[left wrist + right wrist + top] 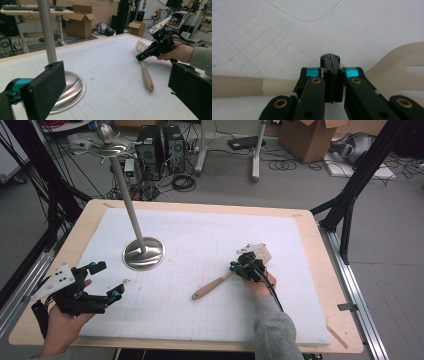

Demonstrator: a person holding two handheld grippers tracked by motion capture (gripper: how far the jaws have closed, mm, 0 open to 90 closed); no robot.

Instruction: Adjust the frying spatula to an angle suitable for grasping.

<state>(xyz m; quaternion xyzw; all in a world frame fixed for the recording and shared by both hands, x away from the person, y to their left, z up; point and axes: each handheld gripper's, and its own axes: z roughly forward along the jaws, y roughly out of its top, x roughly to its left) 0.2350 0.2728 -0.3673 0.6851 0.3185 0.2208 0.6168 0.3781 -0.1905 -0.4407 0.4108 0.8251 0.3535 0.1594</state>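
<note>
A beige slotted spatula (215, 283) lies on the white gridded mat (200, 320), handle toward the near left, blade (141, 46) toward the far right. My right gripper (234, 267) is over the spatula's neck, jaws pressed flat together with nothing seen between them; the handle (237, 86) and blade (397, 70) pass beneath it. My left gripper (107, 280) hovers at the mat's near left corner, jaws wide apart and empty, with its fingers (42, 90) framing the mat. A metal stand (144, 254) with a round base and tall pole rises just beyond it.
The stand's pole (47, 32) leans toward the far left and ends in a dish with a ball (105, 134). The mat lies on a wooden tabletop (320, 270). Black frame posts, cardboard boxes (307, 137) and cables are on the floor behind.
</note>
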